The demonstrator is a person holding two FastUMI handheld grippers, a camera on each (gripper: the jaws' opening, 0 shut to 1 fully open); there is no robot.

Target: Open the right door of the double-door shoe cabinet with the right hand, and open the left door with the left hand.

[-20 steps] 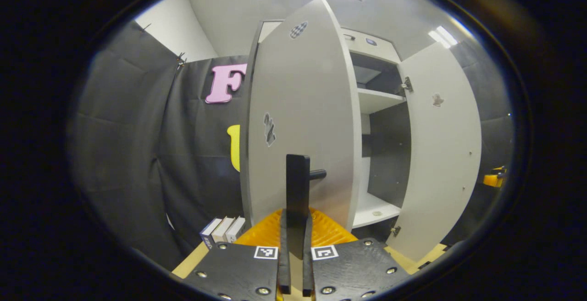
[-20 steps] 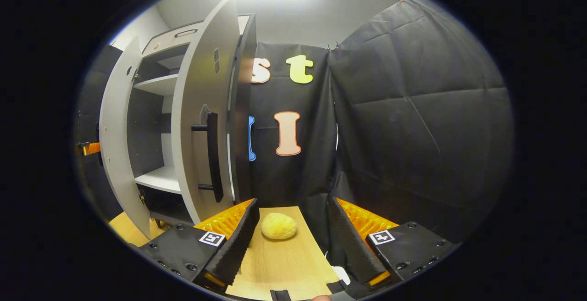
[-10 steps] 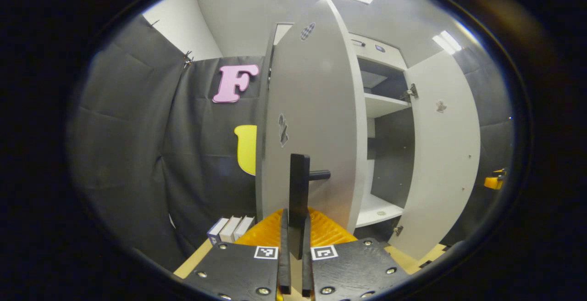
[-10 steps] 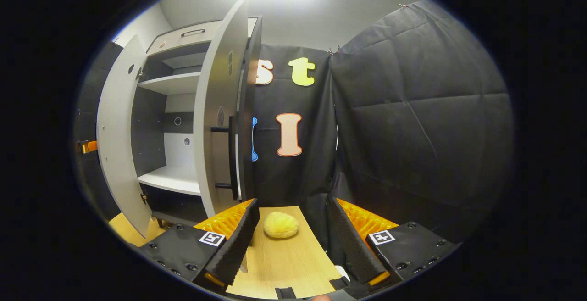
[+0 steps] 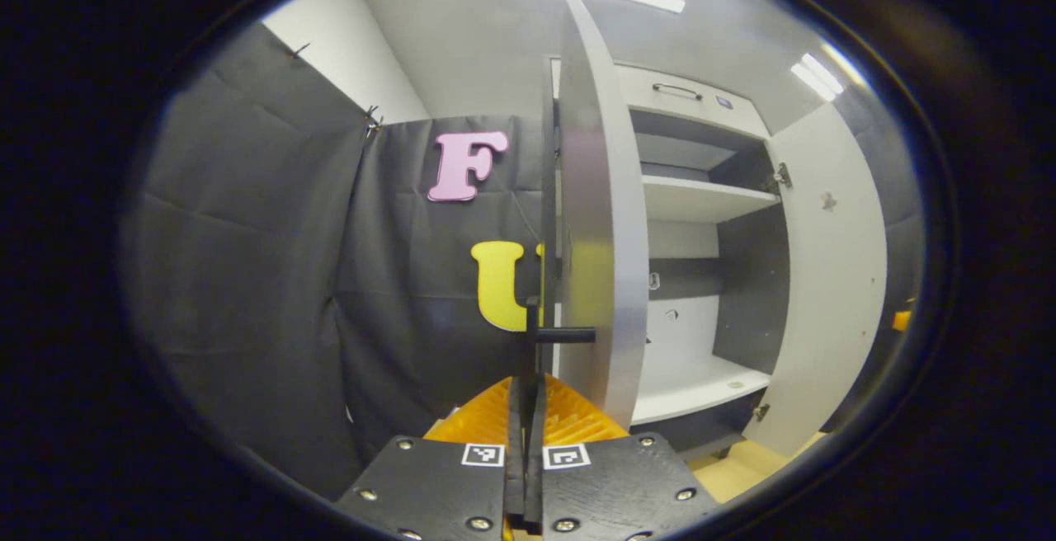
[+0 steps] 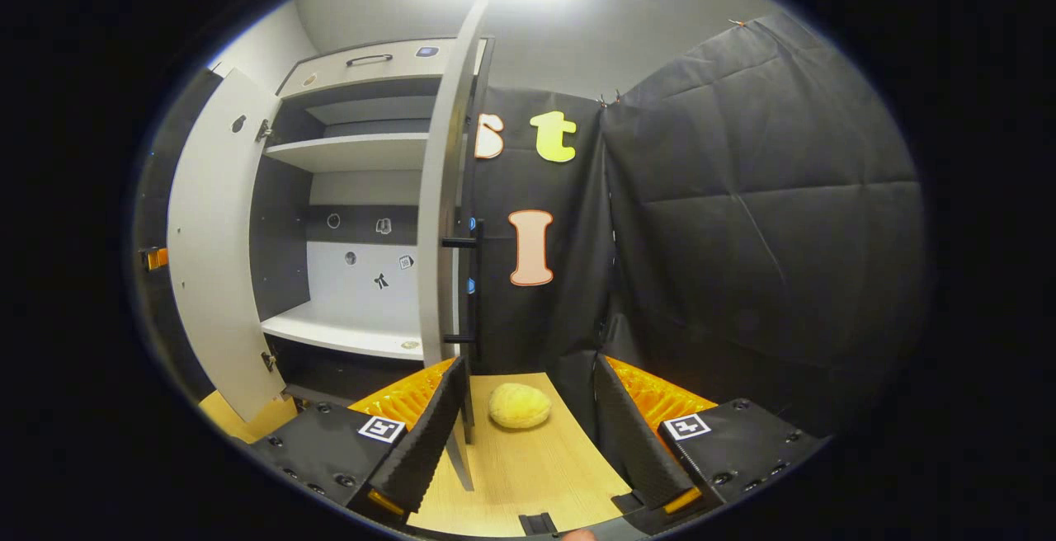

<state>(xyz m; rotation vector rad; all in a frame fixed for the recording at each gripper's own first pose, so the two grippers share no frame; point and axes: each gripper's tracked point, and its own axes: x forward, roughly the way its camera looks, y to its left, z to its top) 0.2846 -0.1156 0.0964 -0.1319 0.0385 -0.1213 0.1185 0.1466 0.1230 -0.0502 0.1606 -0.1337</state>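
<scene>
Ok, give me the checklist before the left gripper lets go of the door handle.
1. Left door open wide: ok, seen edge-on.
2. Right door open: ok.
3. Left gripper shut on the handle: ok, both fingers press it.
4. Right gripper free: ok, open, holding nothing.
5. Yellow lump on the table clear of the right door: cannot tell, it lies close beside the door's lower corner.

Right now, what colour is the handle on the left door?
Black; the handle shows best in the left gripper view.
</scene>
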